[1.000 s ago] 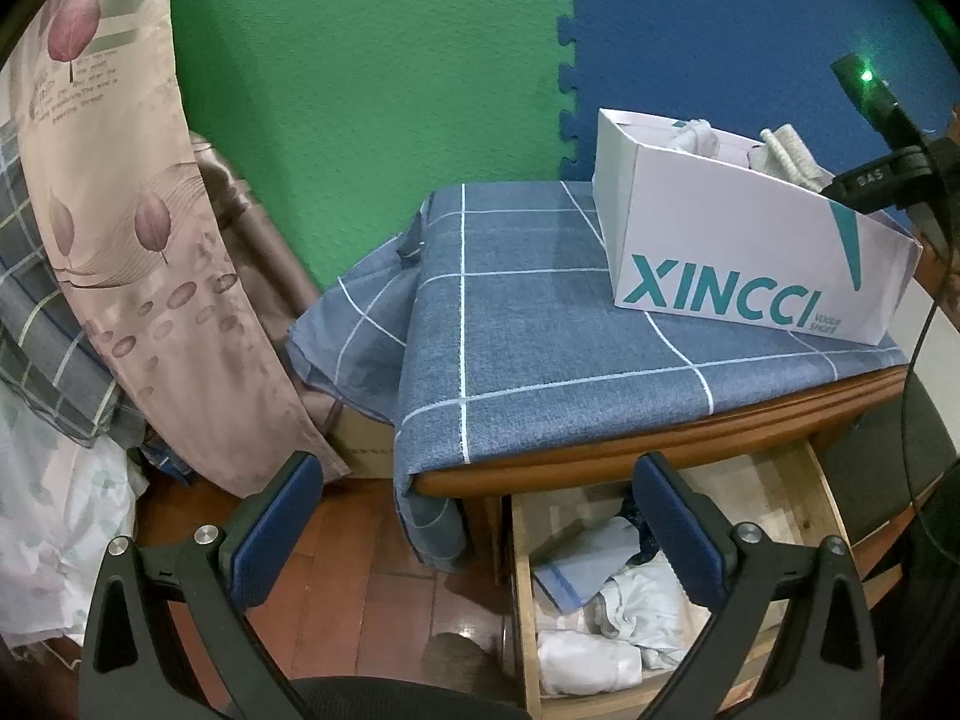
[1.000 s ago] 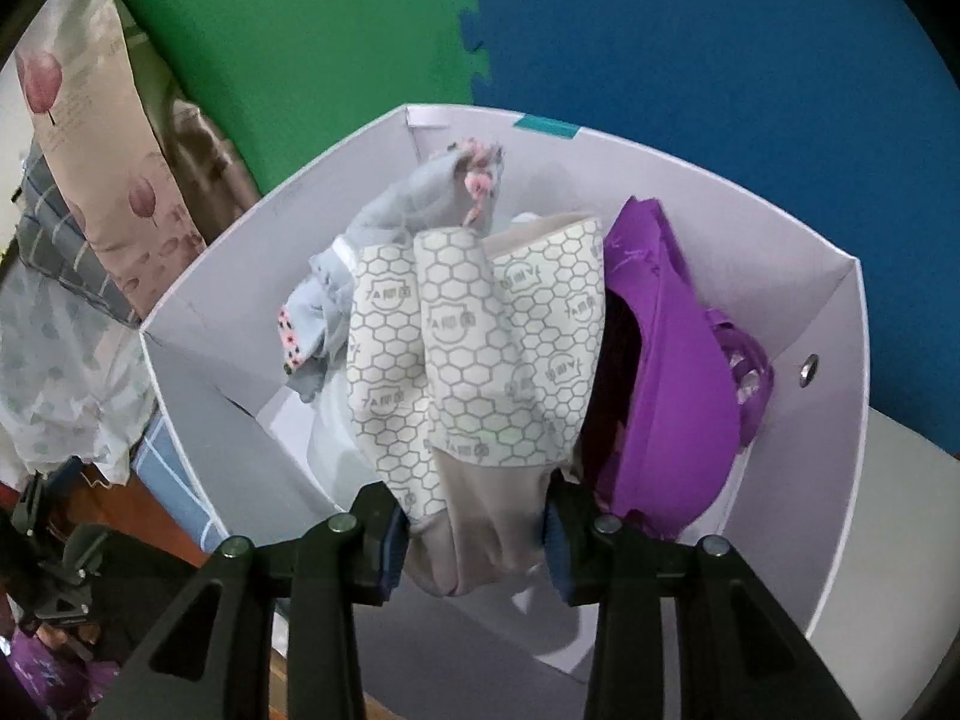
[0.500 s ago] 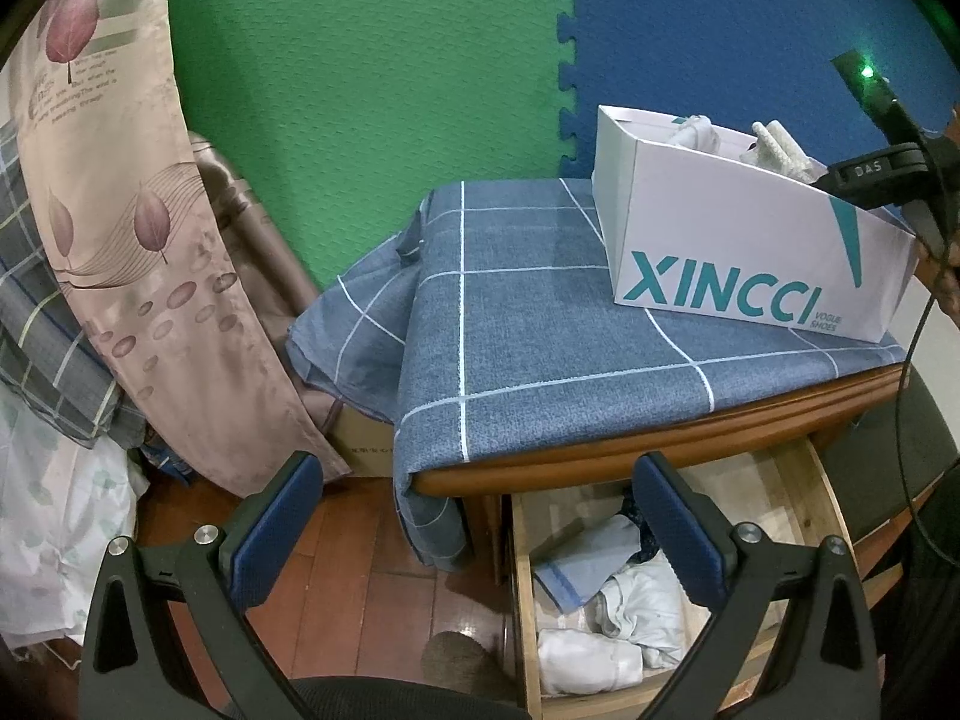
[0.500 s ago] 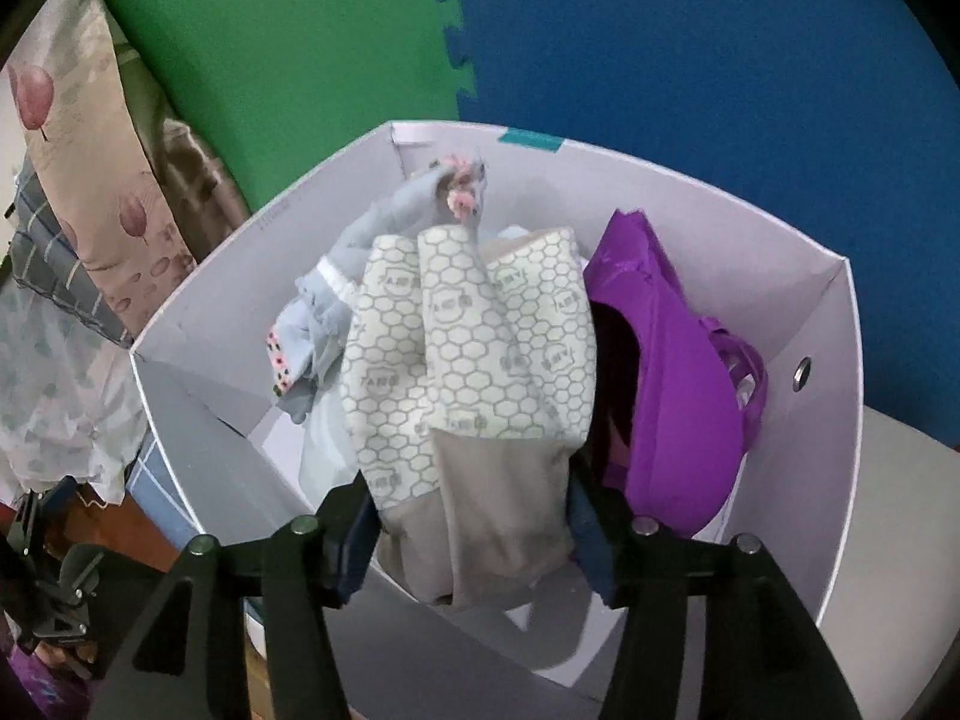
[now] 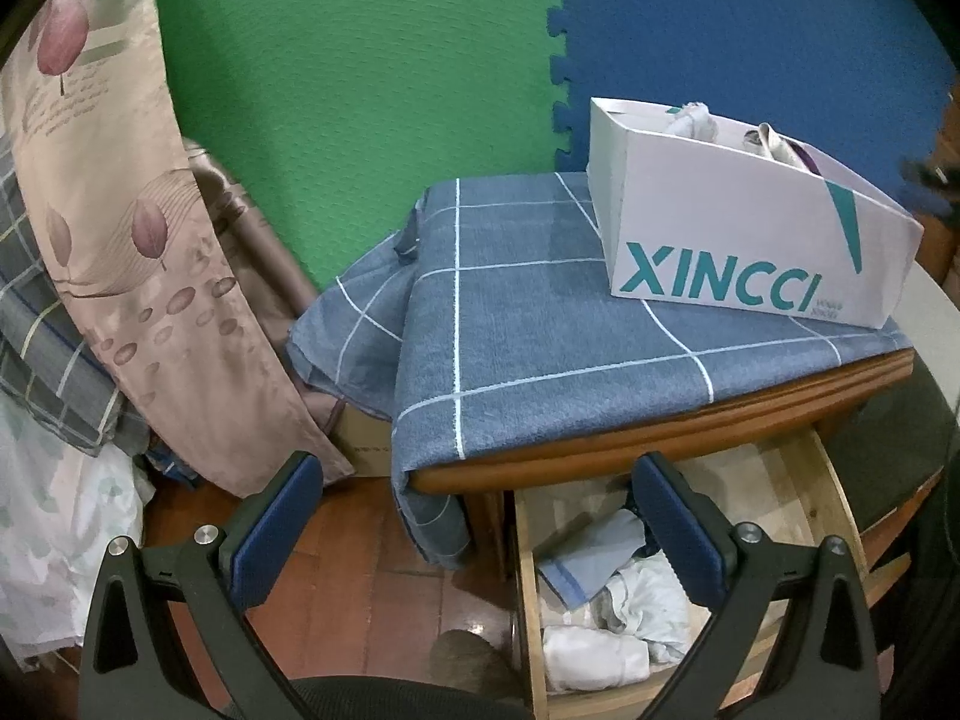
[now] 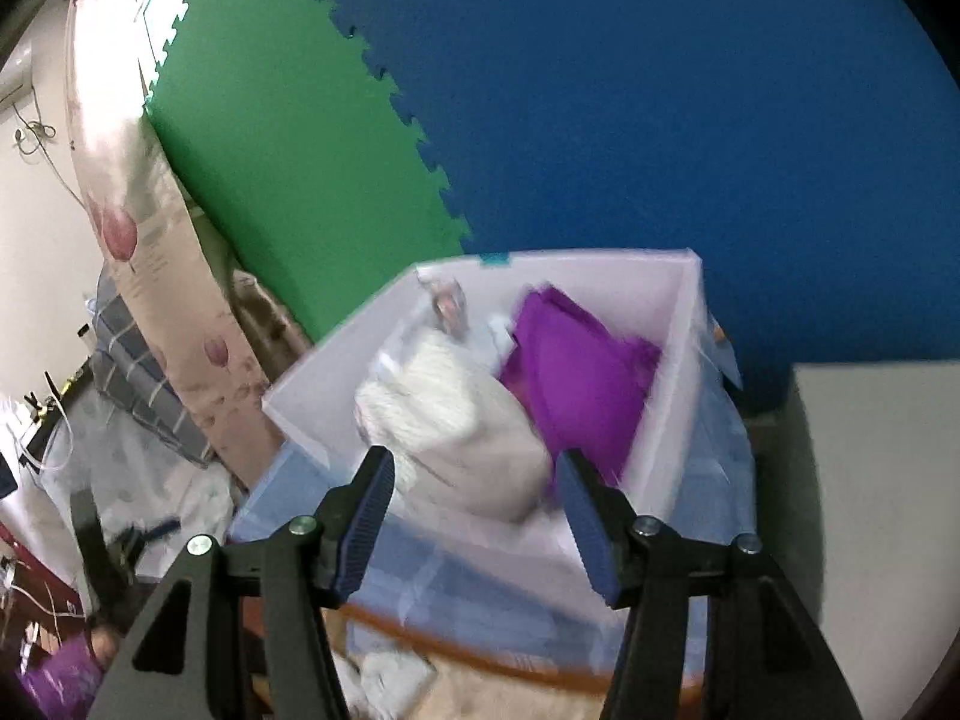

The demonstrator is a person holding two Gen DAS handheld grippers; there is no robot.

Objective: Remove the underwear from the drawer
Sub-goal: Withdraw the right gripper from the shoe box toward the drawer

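where drawer [image 5: 831, 483] gapes, room above

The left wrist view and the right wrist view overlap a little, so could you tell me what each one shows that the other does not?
Only the left wrist view shows the open drawer with crumpled light garments inside, the XINCCI lettering on the box side, and the open left gripper. Only the right wrist view looks down into the box, showing the purple garment, the white patterned garment and the open, empty right gripper. Both show the white box on the blue checked cloth, and the green and blue foam wall.
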